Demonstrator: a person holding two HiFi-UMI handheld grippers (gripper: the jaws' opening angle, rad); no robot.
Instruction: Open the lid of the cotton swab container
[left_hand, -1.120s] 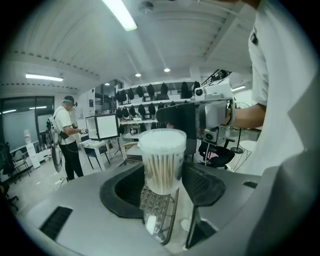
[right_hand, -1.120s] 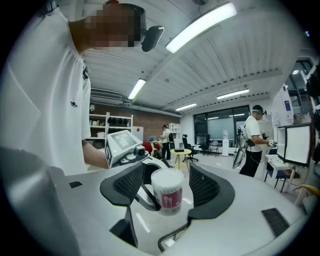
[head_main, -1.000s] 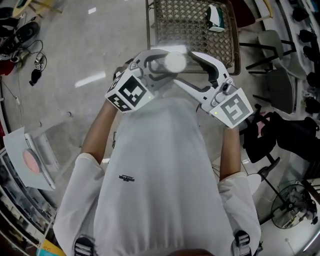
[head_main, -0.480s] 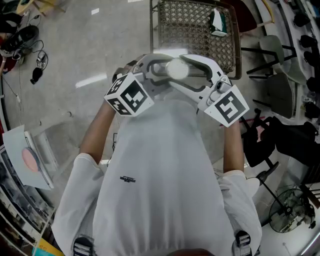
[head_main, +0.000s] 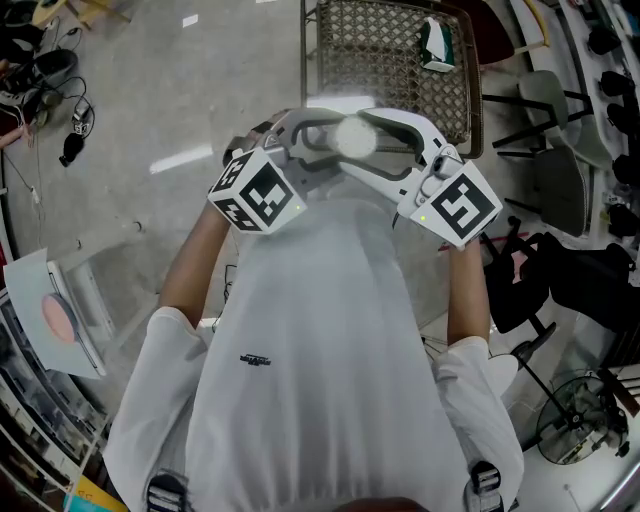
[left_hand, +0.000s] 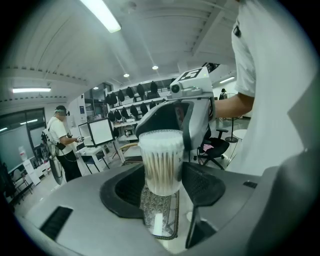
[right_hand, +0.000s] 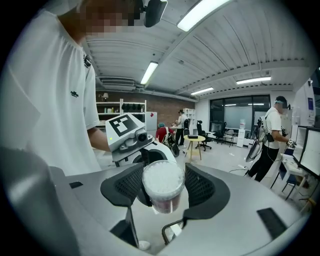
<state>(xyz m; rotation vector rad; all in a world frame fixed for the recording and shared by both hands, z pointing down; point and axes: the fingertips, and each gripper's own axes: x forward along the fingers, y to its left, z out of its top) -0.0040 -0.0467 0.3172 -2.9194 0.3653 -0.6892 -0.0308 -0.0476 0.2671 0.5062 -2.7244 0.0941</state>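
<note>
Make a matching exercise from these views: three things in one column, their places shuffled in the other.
Things:
1. cotton swab container
2. woven chair
3. pink disc

Places:
A. at the head view's left edge
B. on the floor, at the top of the head view
C. clamped between the left gripper and the right gripper

Pairs: 1-C, 2-B, 3-A

1. Cotton swab container (left_hand: 161, 162): clear wall, white tips, pale sticks.
2. Left gripper (head_main: 318, 138), right gripper (head_main: 392, 140): pale grey shells, black meshed jaws, black-and-white square markers.
3. Shirt (head_main: 320, 350): white, small dark logo.
4. Chair (head_main: 385, 60), 12 o'clock: brown lattice weave.
5. Floor (head_main: 150, 100): speckled grey.
</note>
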